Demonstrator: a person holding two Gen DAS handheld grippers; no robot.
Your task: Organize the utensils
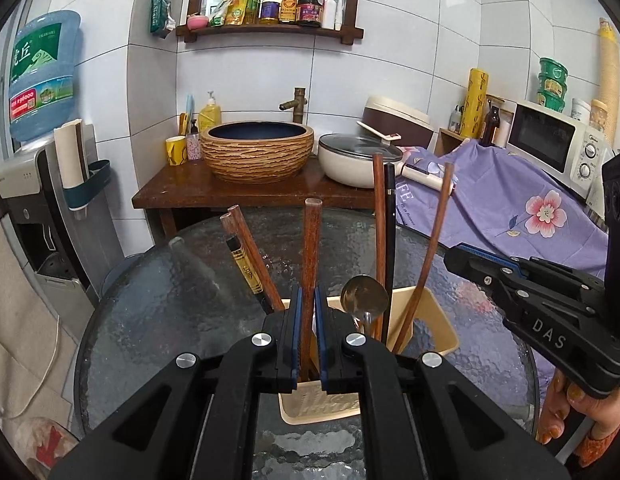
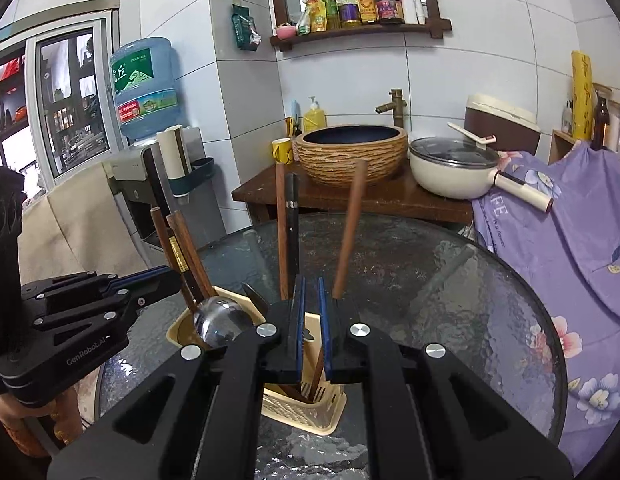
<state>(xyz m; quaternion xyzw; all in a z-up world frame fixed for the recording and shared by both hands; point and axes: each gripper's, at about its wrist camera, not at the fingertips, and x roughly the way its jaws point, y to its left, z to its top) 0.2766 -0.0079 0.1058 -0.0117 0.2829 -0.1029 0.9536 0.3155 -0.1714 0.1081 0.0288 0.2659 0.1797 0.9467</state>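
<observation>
A beige plastic utensil holder [image 1: 434, 320] stands on the round glass table [image 1: 162, 312]. It holds several wooden chopsticks, a black chopstick [image 1: 389, 240] and a metal spoon [image 1: 364, 295]. My left gripper [image 1: 309, 292] is shut on a brown wooden chopstick [image 1: 311, 248] that stands upright with its lower end inside the holder. My right gripper [image 2: 311, 284] hovers over the holder [image 2: 310, 412], jaws narrowly apart, nothing held between them; it also shows in the left wrist view [image 1: 470, 258]. The spoon [image 2: 220, 322] leans at the holder's left side.
Behind the table is a wooden stand [image 1: 230, 194] with a ribbed basin [image 1: 257, 148] and a white lidded pot [image 1: 360, 158]. A purple floral cloth [image 1: 510, 208] covers the right side, with a microwave [image 1: 558, 144]. A water dispenser [image 1: 42, 184] stands left.
</observation>
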